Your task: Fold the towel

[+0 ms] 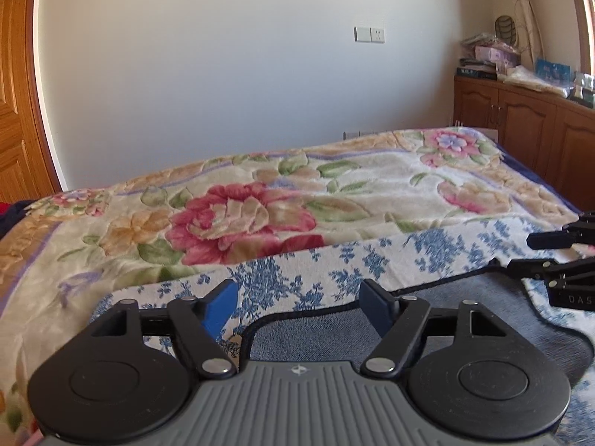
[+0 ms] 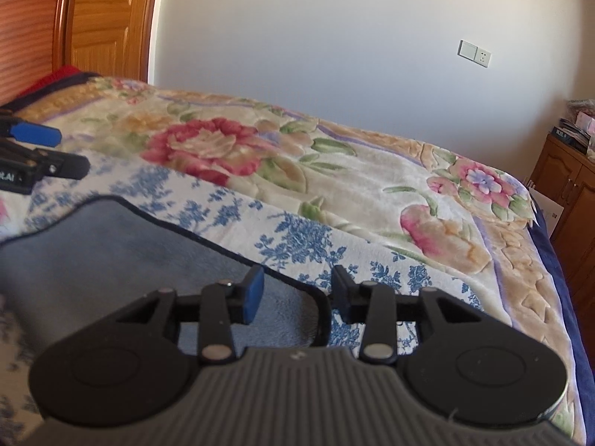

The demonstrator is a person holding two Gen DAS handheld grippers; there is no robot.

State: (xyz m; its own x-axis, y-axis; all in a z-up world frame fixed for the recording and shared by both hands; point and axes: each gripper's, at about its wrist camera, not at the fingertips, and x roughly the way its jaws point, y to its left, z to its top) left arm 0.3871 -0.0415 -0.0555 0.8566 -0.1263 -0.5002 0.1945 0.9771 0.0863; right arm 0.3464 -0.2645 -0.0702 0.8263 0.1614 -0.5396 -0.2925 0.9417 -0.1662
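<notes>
Across the whole lower scene spread a bed covered by a cream floral blanket (image 1: 260, 193) with big red and pink blooms, backed by a pale wall (image 1: 223, 55). To one side stood a wooden door (image 2: 108, 18), and at the far corner a wooden cabinet (image 1: 520, 111) carried a heap of boxes and bags. On the near part of the blanket lay the towel (image 1: 334, 260), white with blue flower print on one face and plain grey-blue with a dark trim on the other; a grey-blue flap was turned over on top of the printed face, its trimmed edge running between the two tools. The left gripper (image 1: 299, 299) hovered just above one rounded corner of that flap, its fingers spread apart with nothing between them. The right gripper (image 2: 297, 291) hung over the other corner, likewise parted and holding nothing. Each tool showed in the other's view at the frame edge. Smallest of all, a white switch and socket plate (image 1: 369, 34) sat on the wall.
</notes>
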